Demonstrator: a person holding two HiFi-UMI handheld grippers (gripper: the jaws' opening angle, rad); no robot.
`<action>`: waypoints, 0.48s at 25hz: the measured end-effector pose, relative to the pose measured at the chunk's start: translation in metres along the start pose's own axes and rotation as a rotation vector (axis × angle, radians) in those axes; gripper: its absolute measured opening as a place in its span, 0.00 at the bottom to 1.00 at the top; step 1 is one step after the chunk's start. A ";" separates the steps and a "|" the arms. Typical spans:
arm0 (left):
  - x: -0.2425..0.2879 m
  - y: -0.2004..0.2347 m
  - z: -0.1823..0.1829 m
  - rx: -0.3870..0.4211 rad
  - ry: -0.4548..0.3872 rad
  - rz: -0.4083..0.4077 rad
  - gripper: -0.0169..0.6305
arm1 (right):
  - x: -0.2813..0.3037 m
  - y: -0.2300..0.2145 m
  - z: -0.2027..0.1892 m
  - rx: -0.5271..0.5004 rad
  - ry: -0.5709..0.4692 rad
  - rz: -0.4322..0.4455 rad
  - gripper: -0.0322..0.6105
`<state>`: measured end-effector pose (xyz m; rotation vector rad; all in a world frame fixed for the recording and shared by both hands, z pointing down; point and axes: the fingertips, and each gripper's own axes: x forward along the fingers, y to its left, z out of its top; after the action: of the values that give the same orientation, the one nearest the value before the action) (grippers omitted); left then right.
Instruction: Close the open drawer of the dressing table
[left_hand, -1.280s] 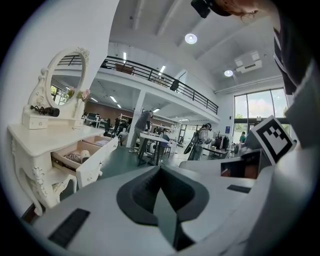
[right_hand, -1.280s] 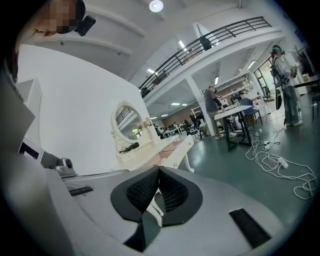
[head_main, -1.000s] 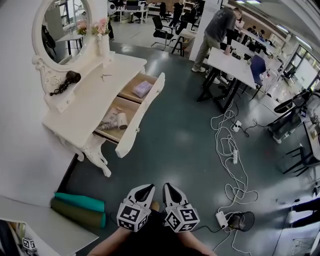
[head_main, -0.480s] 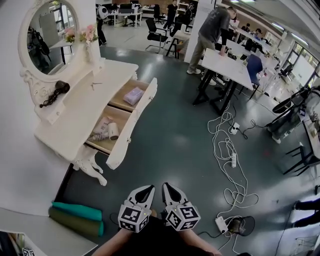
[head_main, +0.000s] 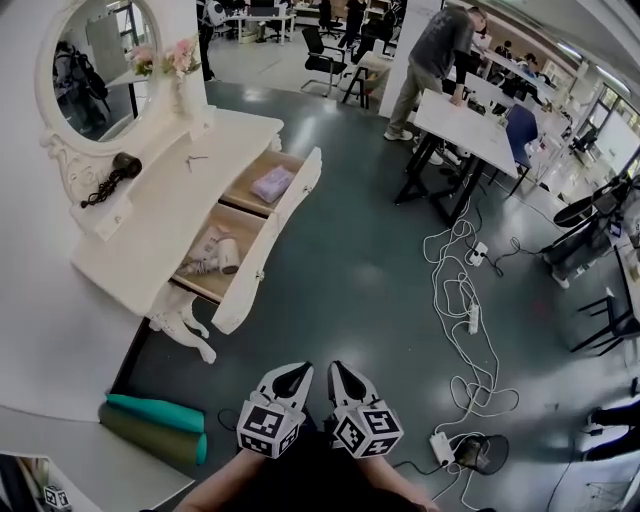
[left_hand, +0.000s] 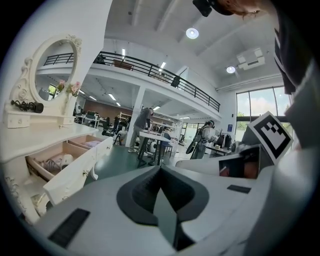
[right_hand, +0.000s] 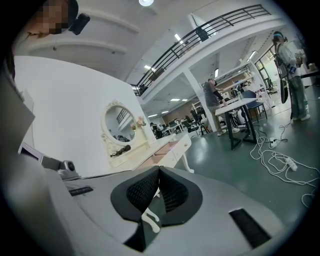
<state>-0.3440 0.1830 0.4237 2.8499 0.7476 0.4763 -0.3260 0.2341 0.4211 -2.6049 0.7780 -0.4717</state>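
Observation:
The white dressing table (head_main: 160, 215) with an oval mirror (head_main: 95, 60) stands at the left of the head view. Its long drawer (head_main: 268, 240) is pulled out wide, showing a hair dryer (head_main: 222, 256) and a purple packet (head_main: 270, 183) in two compartments. My left gripper (head_main: 299, 369) and right gripper (head_main: 336, 367) are held side by side low in front of the body, both shut and empty, well short of the drawer. In the left gripper view the drawer front (left_hand: 75, 167) lies to the left of the left gripper (left_hand: 160, 168). The right gripper view has the dressing table (right_hand: 150, 145) beyond the right gripper (right_hand: 159, 168).
White cables and power strips (head_main: 465, 305) trail over the dark floor at the right, near a small black bin (head_main: 482, 448). Rolled green mats (head_main: 155, 425) lie at the lower left. A person (head_main: 435, 55) stands at office desks (head_main: 470, 125) farther back. A dark hair tool (head_main: 105, 180) rests on the tabletop.
The head view has swung slightly, so the dressing table sits a little differently in the picture. Both grippers stay shut at the body. The drawer stays open.

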 end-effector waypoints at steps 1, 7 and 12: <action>0.000 0.000 0.000 0.000 0.001 0.002 0.06 | -0.001 -0.001 0.000 0.004 -0.003 -0.004 0.10; 0.003 -0.005 -0.005 0.010 0.018 -0.010 0.06 | -0.005 -0.006 -0.004 0.019 -0.004 -0.027 0.10; 0.008 0.006 -0.004 0.001 0.015 0.006 0.06 | 0.008 -0.009 -0.006 0.019 0.012 -0.020 0.10</action>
<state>-0.3364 0.1824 0.4307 2.8538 0.7428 0.4980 -0.3181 0.2354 0.4320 -2.5966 0.7486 -0.4988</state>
